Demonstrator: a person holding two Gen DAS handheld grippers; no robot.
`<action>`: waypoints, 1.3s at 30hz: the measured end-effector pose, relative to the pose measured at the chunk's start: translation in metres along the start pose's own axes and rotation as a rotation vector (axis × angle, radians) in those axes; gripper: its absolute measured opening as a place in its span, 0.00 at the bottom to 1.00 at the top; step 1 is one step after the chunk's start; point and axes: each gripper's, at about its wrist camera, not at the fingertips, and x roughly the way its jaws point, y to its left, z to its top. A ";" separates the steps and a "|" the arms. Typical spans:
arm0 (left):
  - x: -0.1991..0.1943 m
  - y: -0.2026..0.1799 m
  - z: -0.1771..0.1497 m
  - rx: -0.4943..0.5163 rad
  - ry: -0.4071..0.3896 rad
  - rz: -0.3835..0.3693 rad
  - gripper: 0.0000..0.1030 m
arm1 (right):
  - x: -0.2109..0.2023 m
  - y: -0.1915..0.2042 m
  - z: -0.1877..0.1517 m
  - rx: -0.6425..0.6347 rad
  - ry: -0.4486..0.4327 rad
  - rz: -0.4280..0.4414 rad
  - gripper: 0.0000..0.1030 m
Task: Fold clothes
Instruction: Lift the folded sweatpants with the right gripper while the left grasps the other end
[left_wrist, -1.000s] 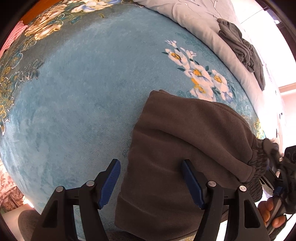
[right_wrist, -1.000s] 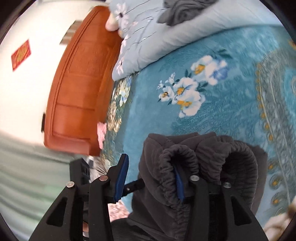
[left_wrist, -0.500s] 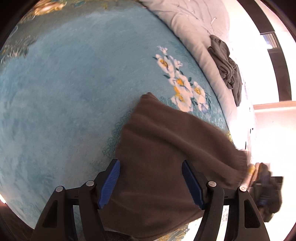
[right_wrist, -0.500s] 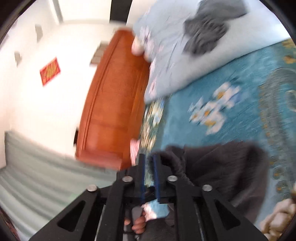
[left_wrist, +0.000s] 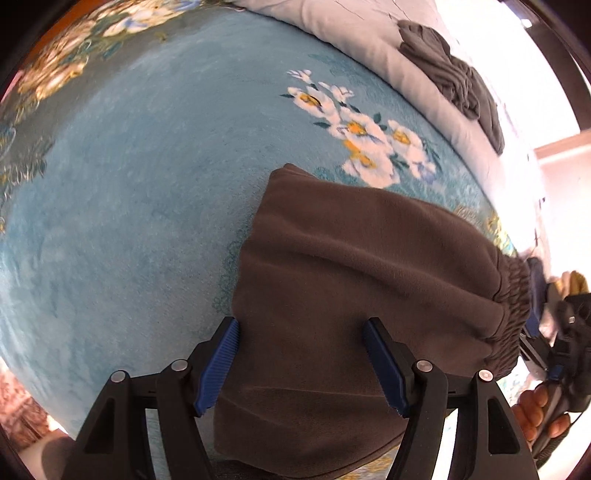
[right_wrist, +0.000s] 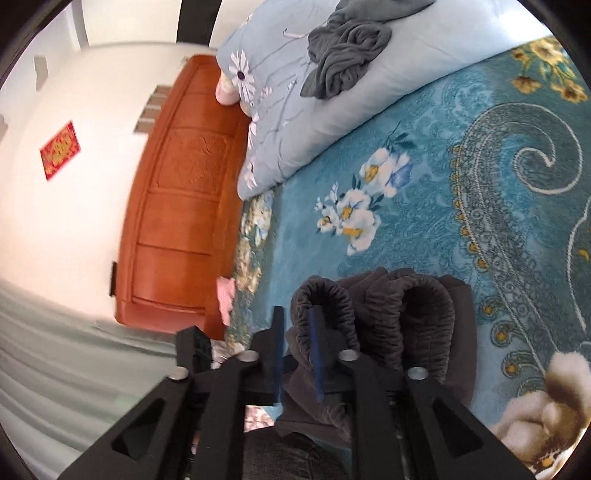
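A home bedroom: a bed spread with a teal floral blanket (right_wrist: 424, 177), a pale blue quilt (right_wrist: 295, 122), a carved wooden headboard (right_wrist: 184, 192) and a red wall decoration (right_wrist: 60, 149)

I see a bed (left_wrist: 140, 177) covered by a teal floral blanket (right_wrist: 424, 177). Folded brown pants (left_wrist: 351, 295) lie directly on the blanket near me. Along the far edge lies a pale blue quilt (right_wrist: 332, 122), and a crumpled grey garment (right_wrist: 343, 62) sits on top of that quilt.
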 end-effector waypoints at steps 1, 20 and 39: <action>0.000 0.000 0.000 0.000 -0.001 -0.004 0.71 | 0.005 0.000 -0.001 -0.012 0.015 -0.015 0.38; -0.010 0.041 -0.003 -0.210 -0.032 -0.295 0.71 | 0.047 0.014 -0.003 0.038 0.095 0.036 0.11; -0.002 0.019 0.009 -0.058 0.034 -0.039 0.72 | 0.000 -0.065 -0.028 0.223 -0.048 -0.040 0.11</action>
